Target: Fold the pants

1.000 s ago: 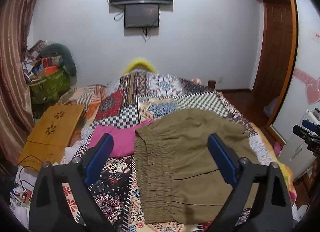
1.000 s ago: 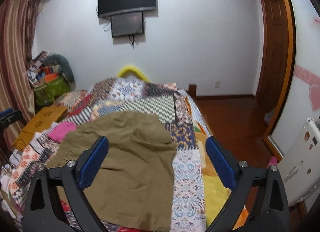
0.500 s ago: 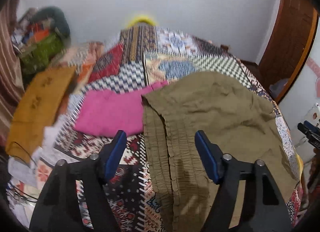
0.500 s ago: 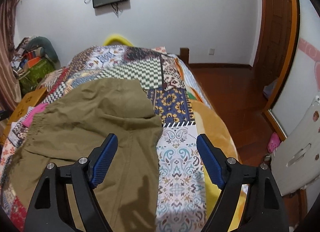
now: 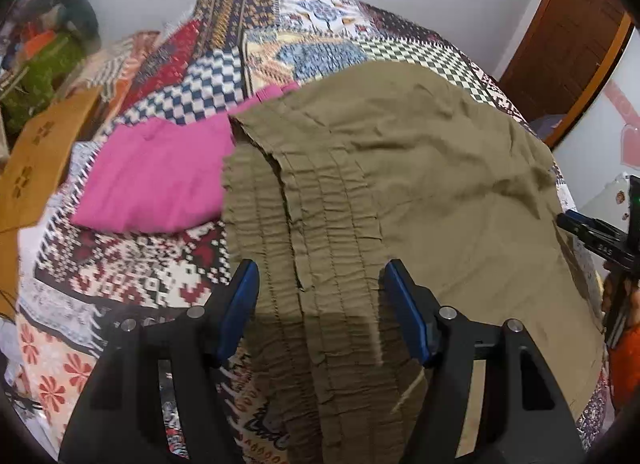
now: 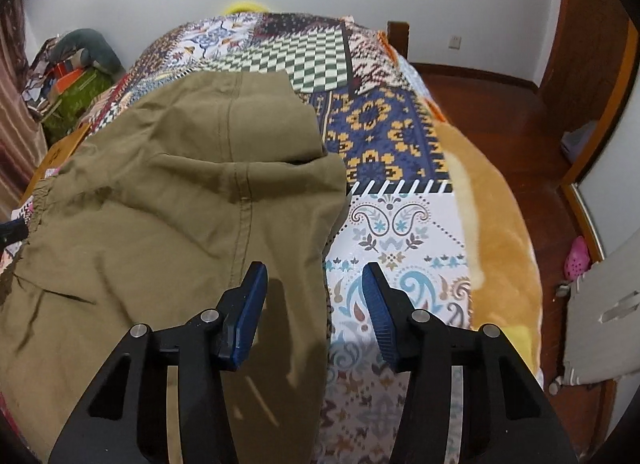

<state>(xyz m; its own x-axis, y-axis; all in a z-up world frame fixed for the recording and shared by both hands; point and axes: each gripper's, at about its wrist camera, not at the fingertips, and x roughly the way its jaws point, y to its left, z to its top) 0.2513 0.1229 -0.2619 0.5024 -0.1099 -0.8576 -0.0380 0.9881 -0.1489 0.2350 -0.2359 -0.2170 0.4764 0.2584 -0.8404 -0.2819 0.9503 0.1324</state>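
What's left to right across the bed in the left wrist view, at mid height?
wooden board → pink cloth → olive pants → right gripper at the frame's right edge.

Two wrist fisheyes angled steeply down, close over a bed [image 5: 192, 264], both sharing the olive pants [image 5: 420, 168], left view over the waistband, right view over the leg edge

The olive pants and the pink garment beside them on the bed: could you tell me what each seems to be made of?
The olive pants look like a thin, matte woven cloth, perhaps cotton: fine wrinkles, stitched seams, and a waistband gathered into elastic-looking rows. The pink garment also looks like matte cloth, smoother, lying folded with soft creases; its weave is too blurred to tell.
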